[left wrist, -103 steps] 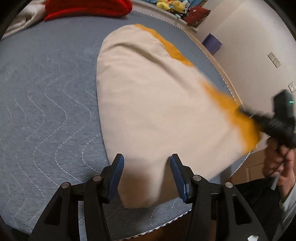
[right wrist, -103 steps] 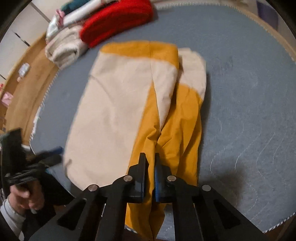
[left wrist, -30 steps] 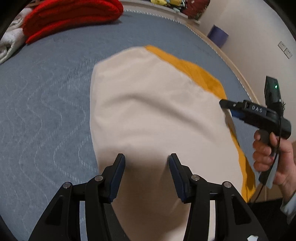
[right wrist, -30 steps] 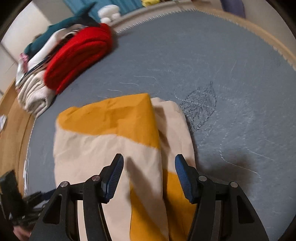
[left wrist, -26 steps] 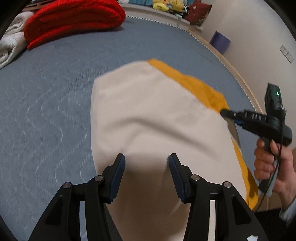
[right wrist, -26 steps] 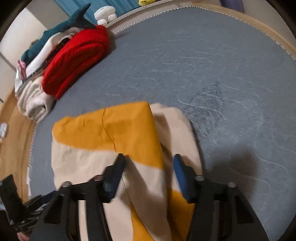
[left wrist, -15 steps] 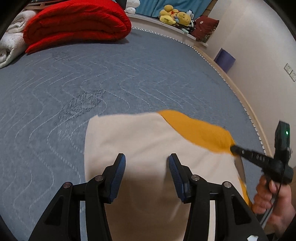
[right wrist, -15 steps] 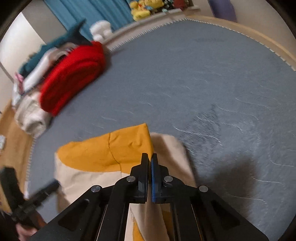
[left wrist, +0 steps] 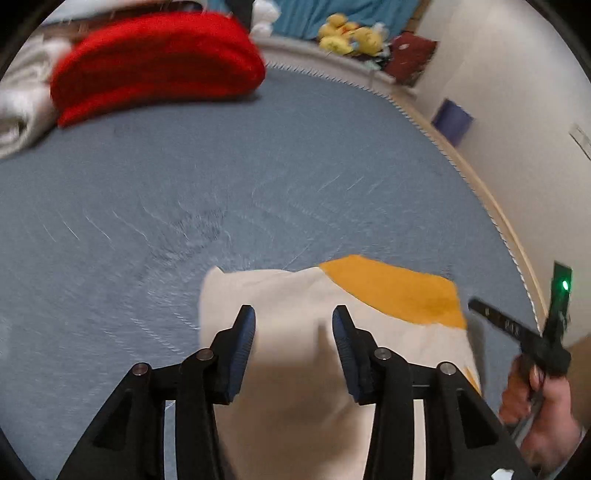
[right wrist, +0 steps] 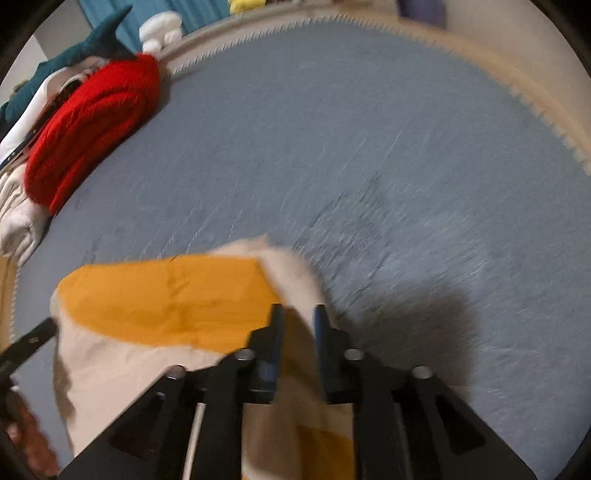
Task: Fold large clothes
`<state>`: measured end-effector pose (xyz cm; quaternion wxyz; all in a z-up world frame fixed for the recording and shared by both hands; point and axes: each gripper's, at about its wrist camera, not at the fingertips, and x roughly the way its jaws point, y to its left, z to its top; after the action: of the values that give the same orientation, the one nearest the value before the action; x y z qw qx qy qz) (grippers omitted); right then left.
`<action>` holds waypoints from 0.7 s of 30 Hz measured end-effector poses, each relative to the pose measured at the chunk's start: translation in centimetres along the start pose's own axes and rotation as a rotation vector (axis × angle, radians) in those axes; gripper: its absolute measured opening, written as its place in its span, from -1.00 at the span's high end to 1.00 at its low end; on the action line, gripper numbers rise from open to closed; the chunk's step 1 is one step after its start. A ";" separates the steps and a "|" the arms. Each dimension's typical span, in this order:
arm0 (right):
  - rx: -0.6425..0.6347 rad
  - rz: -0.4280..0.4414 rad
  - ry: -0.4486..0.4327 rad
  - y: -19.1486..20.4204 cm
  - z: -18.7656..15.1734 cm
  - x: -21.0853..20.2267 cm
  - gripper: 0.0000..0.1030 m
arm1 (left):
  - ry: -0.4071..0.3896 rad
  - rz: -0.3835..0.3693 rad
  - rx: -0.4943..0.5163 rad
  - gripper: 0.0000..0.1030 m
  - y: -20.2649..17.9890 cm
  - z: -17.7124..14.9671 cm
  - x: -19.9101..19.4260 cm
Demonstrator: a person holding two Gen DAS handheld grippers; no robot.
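A cream and orange garment lies on the grey-blue quilted bed, its near part under both grippers. My left gripper stands open over the cream cloth, and neither pad presses on it. In the left wrist view my right gripper is at the right edge, held by a hand. In the right wrist view the garment shows its orange band. The jaws of the right gripper are opening, with a cream fold between them. A left gripper finger pokes in at the left.
A folded red blanket and white towels lie at the bed's far left. Plush toys sit on the ledge beyond. A white wall and a purple box border the right edge. Bare bed surface stretches beyond the garment.
The right gripper closed on the garment's orange edge half a second ago and its jaws have since parted. The garment's far edge now lies much nearer both grippers. The left gripper has drawn back and risen.
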<state>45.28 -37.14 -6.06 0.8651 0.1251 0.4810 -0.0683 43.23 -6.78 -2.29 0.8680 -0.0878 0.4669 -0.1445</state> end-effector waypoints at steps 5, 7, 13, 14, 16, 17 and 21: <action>-0.067 0.205 0.013 -0.1 -0.6 -3.4 -0.02 | 0.124 -0.045 -0.055 0.08 2.0 -3.0 -4.7; -0.101 0.255 0.072 -0.1 -1.8 -3.8 -0.16 | 0.182 -0.087 -0.112 0.00 3.2 -5.0 -5.2; -0.229 0.225 0.318 -1.1 -7.1 -2.4 -0.21 | 0.332 -0.192 -0.324 -0.08 5.8 -11.1 -1.9; -0.236 0.207 0.356 -1.6 -7.9 -2.0 -0.25 | 0.366 -0.193 -0.349 -0.08 6.0 -11.8 -0.8; -0.207 0.219 0.404 -2.5 -8.8 -1.5 -0.31 | 0.387 -0.206 -0.365 -0.11 6.2 -12.3 0.5; -0.185 0.231 0.418 -3.0 -9.0 -1.3 -0.34 | 0.394 -0.228 -0.368 -0.14 6.2 -12.5 1.2; -0.103 0.282 0.449 -4.5 -9.4 -0.7 -0.39 | 0.398 -0.306 -0.405 -0.33 7.0 -12.1 3.2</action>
<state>36.19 -38.78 -10.90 0.7429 0.1589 0.6414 0.1070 35.89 -1.48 -13.43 0.6926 -0.2981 0.6282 -0.1917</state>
